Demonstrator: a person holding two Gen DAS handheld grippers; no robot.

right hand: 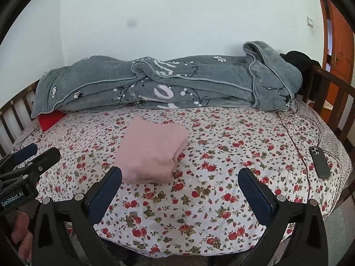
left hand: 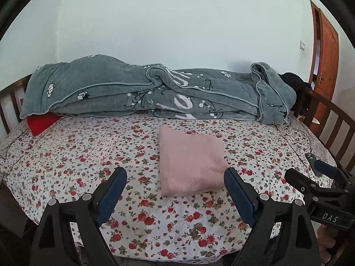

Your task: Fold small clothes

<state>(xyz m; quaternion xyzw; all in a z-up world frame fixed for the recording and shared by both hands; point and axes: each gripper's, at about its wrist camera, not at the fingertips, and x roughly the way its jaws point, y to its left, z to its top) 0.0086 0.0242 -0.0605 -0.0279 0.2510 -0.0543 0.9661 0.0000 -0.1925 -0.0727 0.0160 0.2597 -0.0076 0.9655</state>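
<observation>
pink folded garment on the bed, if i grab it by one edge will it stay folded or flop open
The pink folded garment looks like soft knit, so it would probably sag and unfold from one edge. It seems light. On the floral sheet, a push would likely bunch its layers rather than slide it whole.

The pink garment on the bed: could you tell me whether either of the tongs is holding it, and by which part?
Nothing is held. Both the left tongs and right tongs stand open and empty, clear of the folded pink garment, which lies on the floral sheet.
</observation>
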